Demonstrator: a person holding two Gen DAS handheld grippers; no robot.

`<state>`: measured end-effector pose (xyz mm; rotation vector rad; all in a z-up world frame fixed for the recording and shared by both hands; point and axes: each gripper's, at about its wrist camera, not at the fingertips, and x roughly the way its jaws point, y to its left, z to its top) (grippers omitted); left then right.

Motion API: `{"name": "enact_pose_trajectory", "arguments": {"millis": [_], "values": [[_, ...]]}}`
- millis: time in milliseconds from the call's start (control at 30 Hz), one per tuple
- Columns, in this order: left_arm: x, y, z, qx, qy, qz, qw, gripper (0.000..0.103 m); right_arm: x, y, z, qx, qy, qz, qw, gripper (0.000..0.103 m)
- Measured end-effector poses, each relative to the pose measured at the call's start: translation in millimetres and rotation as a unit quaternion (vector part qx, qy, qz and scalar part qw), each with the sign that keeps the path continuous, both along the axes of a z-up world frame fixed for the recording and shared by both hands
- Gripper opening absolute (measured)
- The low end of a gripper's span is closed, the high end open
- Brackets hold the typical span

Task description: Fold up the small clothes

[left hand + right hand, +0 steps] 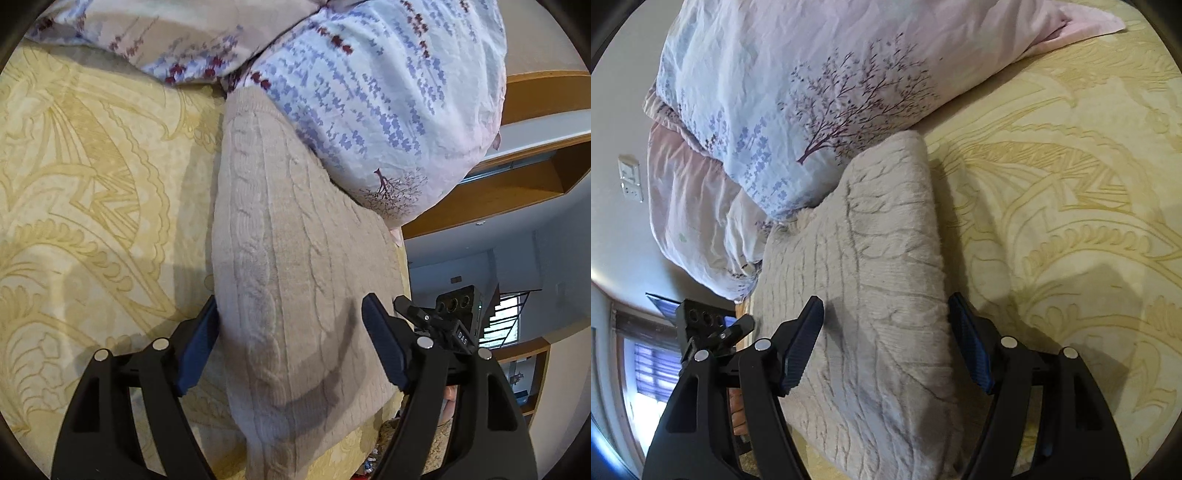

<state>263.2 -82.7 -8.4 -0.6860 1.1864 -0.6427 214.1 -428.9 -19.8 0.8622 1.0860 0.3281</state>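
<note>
Right gripper (884, 314) jaws spread wide over a folded beige cable-knit sweater (871, 280); right finger sits at its folded edge. Sweater lies on yellow patterned bedspread (1071, 192), far end against floral pillow (798, 103). Other gripper (713, 325) visible at lower left.

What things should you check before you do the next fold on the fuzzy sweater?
1. Left gripper open: ok, fingers spread wide.
2. Right gripper open: ok.
3. Sweater lies between each gripper's fingers: ok.
4. Sweater gripped: not ok, neither gripper is shut on it.
5. Sweater clear of the flowery duvet: not ok, the duvet overlaps its far end.
6. Bedsheet smooth beside the sweater: ok.
</note>
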Motion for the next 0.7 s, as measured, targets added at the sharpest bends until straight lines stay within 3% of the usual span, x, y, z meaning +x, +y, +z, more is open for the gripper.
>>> {"name": "enact_pose_trajectory", "arguments": {"millis": [233, 333, 433, 500, 700], "values": [[0.3, -3.3, -0.8, -0.005, -0.008, -0.002, 0.9999, 0.073, 1.5, 5.4, -5.5, 0.032, -0.007, 0.018, 0.999, 0.064], [-0.1, -4.2, -2.8, -0.007, -0.004, -0.004, 1.0, 0.062, 0.5, 6.1, -11.5, 0.06, -0.002, 0.02, 0.998, 0.046], [-2.9, -4.2, -1.3, -0.011, -0.011, -0.003, 0.9999, 0.049, -3.6, 8.4, -13.3, 0.075, -0.009, 0.022, 0.997, 0.035], [-6.7, -2.4, 3.5, -0.014, -0.022, -0.002, 0.9997, 0.041, -8.6, 11.6, -7.0, 0.072, -0.022, 0.02, 0.997, 0.034], [-25.3, 9.5, 24.1, -0.02, -0.052, -0.019, 0.9982, 0.038, -26.6, 33.3, 21.2, 0.053, -0.053, 0.035, 0.997, 0.031]]}}
